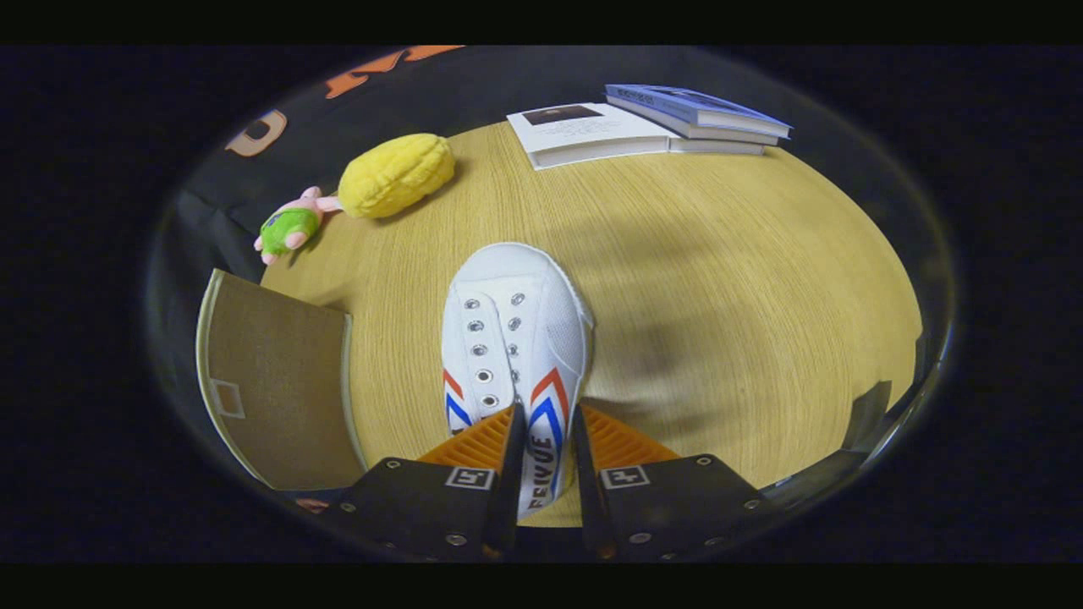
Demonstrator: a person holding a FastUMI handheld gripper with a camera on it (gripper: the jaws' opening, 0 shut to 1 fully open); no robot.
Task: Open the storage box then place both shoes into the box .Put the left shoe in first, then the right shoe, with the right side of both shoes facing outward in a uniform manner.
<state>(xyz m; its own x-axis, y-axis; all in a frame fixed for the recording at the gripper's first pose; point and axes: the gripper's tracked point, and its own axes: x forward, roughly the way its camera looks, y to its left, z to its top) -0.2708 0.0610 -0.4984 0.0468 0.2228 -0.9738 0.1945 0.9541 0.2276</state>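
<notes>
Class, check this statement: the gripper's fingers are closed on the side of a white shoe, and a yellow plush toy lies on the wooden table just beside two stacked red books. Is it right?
One detail is wrong. In the gripper view, the gripper does clamp the white shoe, but the yellow plush toy lies apart from the books, across the wooden table, next to a small pink and green toy. The books are blue and white, not red.

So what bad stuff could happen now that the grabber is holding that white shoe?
The gripper pinches just the heel-side wall of the white canvas shoe with red and blue stripes, so the long toe end could droop or slip free. The brown storage box sits close beside it; a swinging toe might knock its rim. Turning the shoe carelessly could also leave the wrong side facing outward.
</notes>
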